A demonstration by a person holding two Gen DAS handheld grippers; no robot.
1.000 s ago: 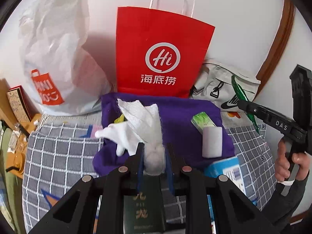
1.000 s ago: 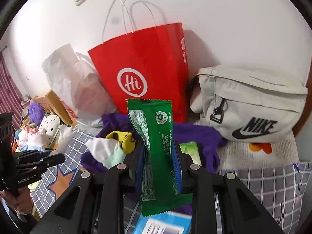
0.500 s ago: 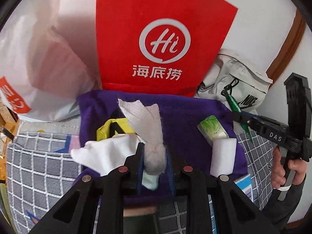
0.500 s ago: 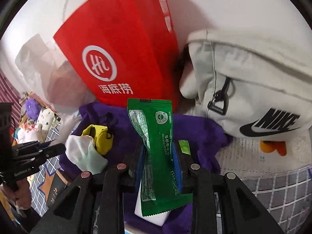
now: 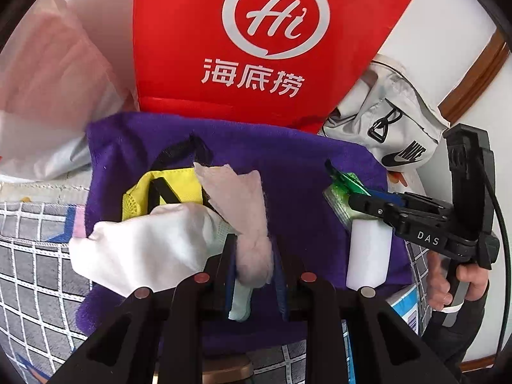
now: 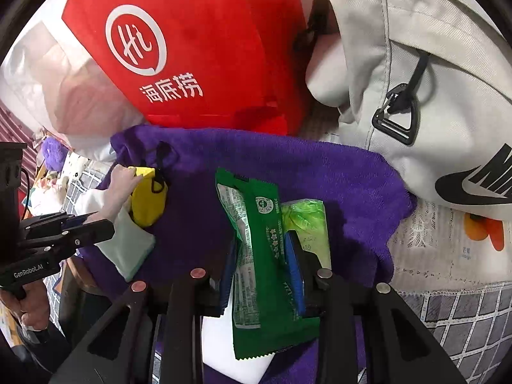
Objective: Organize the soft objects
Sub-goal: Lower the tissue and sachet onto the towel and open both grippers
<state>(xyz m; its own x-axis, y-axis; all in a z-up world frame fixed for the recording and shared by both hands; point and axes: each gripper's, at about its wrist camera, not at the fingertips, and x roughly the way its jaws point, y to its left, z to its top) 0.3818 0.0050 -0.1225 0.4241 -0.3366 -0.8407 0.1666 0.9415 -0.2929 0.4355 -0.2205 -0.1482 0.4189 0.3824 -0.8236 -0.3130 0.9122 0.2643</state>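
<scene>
A purple towel (image 5: 288, 166) lies spread on a gray checked cover (image 5: 35, 256), and soft things sit on it. The left hand-held gripper (image 5: 254, 268) is clamped on a bunched white tissue (image 5: 246, 217) and holds it just over the towel. Beside the tissue lie a white cloth (image 5: 144, 249) and a small yellow pouch (image 5: 166, 192) with black trim. The right hand-held gripper (image 6: 262, 268) has a green wrapper pack (image 6: 256, 256) between its jaws, and the jaws are opening. In the right wrist view its blue pads still touch the pack on both sides. Under this pack, on the towel, lie a light green packet (image 6: 310, 224) and a white block (image 5: 368, 256). Behind the towel stands a red paper bag (image 5: 256, 38) with a white "Hi" sign. A white plastic bag (image 5: 54, 89) is to its left and a light gray Nike bag (image 6: 432, 80) is to its right
</scene>
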